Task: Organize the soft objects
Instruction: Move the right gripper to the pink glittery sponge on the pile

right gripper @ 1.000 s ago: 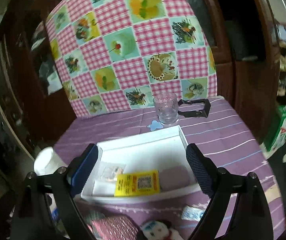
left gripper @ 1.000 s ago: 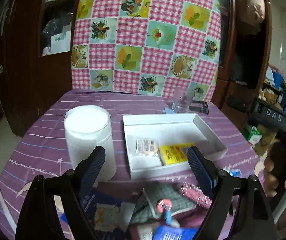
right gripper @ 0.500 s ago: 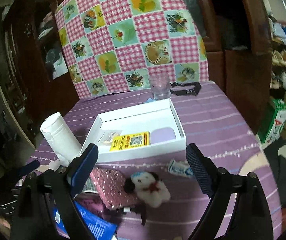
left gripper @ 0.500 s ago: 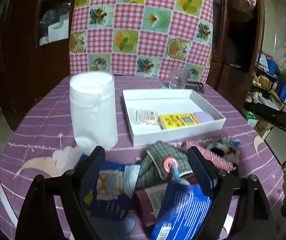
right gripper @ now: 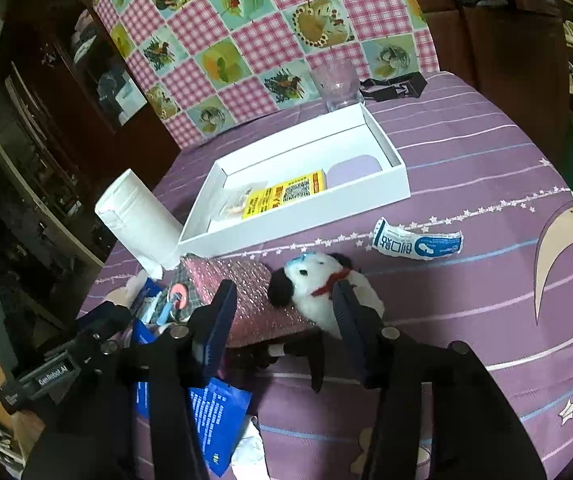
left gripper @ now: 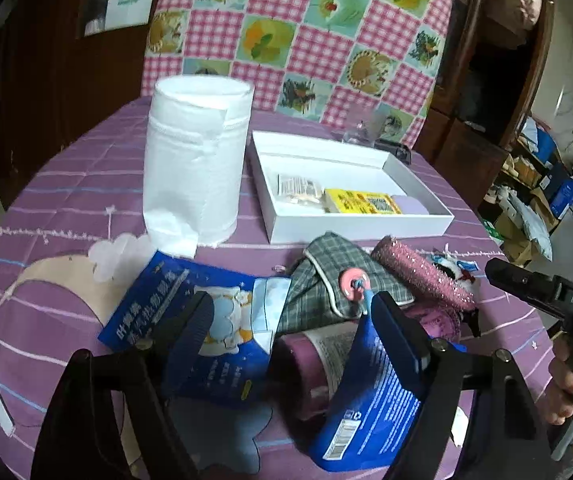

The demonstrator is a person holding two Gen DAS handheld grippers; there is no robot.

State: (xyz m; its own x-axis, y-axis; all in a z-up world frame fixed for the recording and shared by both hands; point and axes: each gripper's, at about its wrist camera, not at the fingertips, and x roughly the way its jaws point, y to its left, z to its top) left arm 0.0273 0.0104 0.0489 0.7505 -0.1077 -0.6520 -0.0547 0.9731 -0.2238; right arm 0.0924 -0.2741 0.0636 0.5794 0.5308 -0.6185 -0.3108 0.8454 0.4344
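Paper roll (left gripper: 196,164) stands left of box (left gripper: 350,226), pile (left gripper: 326,288) before.

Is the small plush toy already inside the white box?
No: in the right wrist view the plush toy lies on the purple tablecloth, in front of the white box rather than in it.

Both tools dropped twd pile, right tool (right gripper: 284,300) closing round plush toy (right gripper: 326,288), left tool (left gripper: 290,312) narrowing slightly

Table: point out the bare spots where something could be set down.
Bare purple cloth lies right of the white box and beyond the small sachet. Another patch lies left of the paper roll. The near pile around the plush toy is crowded.
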